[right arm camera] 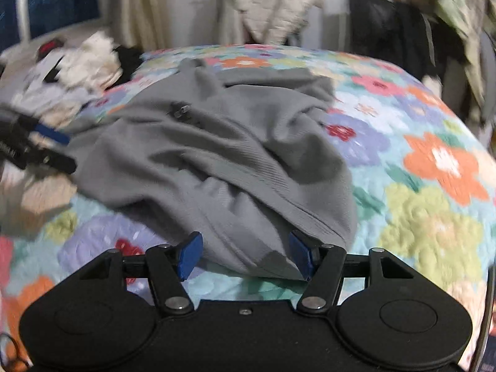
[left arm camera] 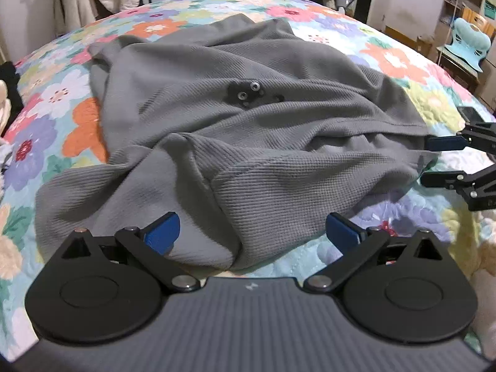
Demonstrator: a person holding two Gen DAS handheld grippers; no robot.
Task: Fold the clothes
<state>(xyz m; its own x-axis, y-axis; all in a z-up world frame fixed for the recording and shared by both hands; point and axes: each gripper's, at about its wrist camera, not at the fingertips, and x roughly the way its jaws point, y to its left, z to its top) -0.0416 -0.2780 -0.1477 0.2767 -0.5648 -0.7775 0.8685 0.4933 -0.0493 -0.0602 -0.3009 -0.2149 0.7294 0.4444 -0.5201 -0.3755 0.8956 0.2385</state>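
A crumpled grey waffle-knit garment (left arm camera: 235,130) lies on the floral quilt (left arm camera: 62,130), with a small dark patch with two round studs (left arm camera: 248,93) on top. In the left wrist view my left gripper (left arm camera: 252,231) stands open at the near hem, a fold of grey cloth lying between its blue pads (left arm camera: 162,231). My right gripper (left arm camera: 446,161) reaches in from the right edge, open around the garment's side hem. In the right wrist view the right gripper (right arm camera: 245,255) is open with a bunched corner of the garment (right arm camera: 217,161) between its pads. The left gripper (right arm camera: 46,148) shows blurred at the left.
A pile of white and black clothes (right arm camera: 80,62) sits past the bed's far corner. Coats hang at the wall (right arm camera: 272,3). A teal chair (left arm camera: 468,43) and shelves stand right of the bed. A dark flat object (left arm camera: 470,113) lies on the quilt near the right gripper.
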